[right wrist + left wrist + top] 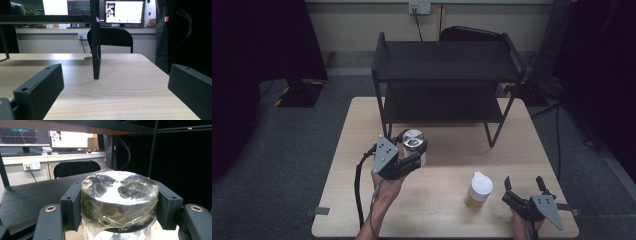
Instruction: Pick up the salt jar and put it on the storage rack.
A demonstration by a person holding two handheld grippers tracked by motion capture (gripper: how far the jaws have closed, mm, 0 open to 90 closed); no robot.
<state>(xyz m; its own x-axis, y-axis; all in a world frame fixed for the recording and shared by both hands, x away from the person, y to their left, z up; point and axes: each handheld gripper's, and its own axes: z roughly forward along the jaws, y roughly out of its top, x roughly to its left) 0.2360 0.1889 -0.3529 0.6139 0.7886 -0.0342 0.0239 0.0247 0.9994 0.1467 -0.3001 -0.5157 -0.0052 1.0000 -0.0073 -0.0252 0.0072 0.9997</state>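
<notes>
My left gripper (416, 150) is shut on a clear jar (414, 140) whose dark lid is wrapped in shiny film. The jar hangs above the table in front of the black shelf rack (444, 75). In the left gripper view the jar (120, 200) sits between both black pads (72, 205), level with the lower shelf (27, 197). A second jar with a white lid and yellowish contents (479, 190) stands on the table toward the right. My right gripper (526, 184) rests near the front right corner, open with nothing between its jaws. Its view looks along the bare tabletop (117, 87) toward a rack leg (95, 42).
The wooden table (447, 220) carries the two-tier rack at its back half. Behind the table are a chair (469, 34), a wall socket (419, 7) and dark floor. Monitors (123, 11) and a desk stand far off.
</notes>
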